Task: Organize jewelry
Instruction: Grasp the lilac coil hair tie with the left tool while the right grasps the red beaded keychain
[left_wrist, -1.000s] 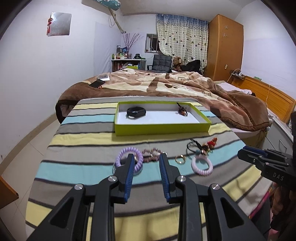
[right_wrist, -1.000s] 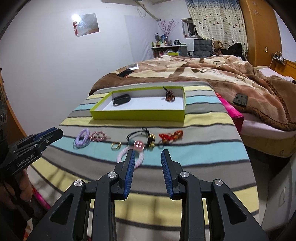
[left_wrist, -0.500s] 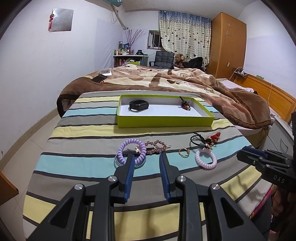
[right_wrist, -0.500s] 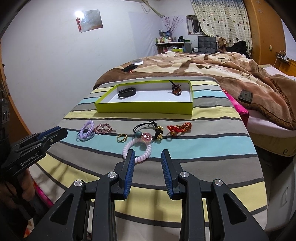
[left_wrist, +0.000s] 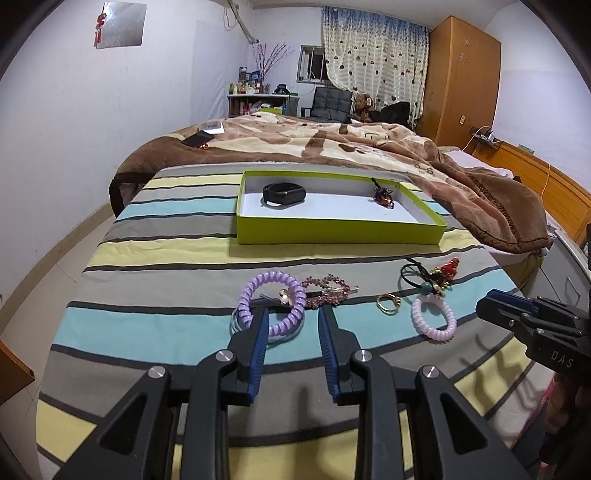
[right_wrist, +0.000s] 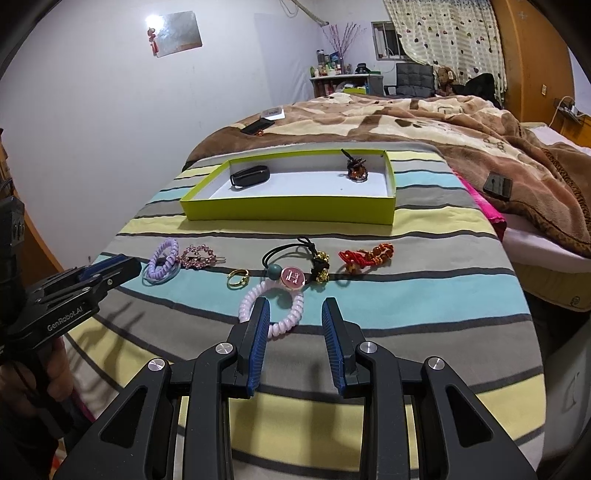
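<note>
Left claw released, low centre of its frame, just short of the purple coil, right claw released over the pink coil, ring between coils, green tray beyond on striped table, holding black band.

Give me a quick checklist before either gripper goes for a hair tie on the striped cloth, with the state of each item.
1. Left gripper open and empty: ok.
2. Right gripper open and empty: ok.
3. Purple coil hair tie ahead of the left gripper: ok, though its near edge is hidden behind one finger.
4. Purple coil free of neighbours: not ok, a clip lies across it and the pink rhinestone clip touches it.
5. Pink coil hair tie ahead of the right gripper: ok.
6. Room in the green tray: ok, only a black band and a brown pendant inside.
</note>
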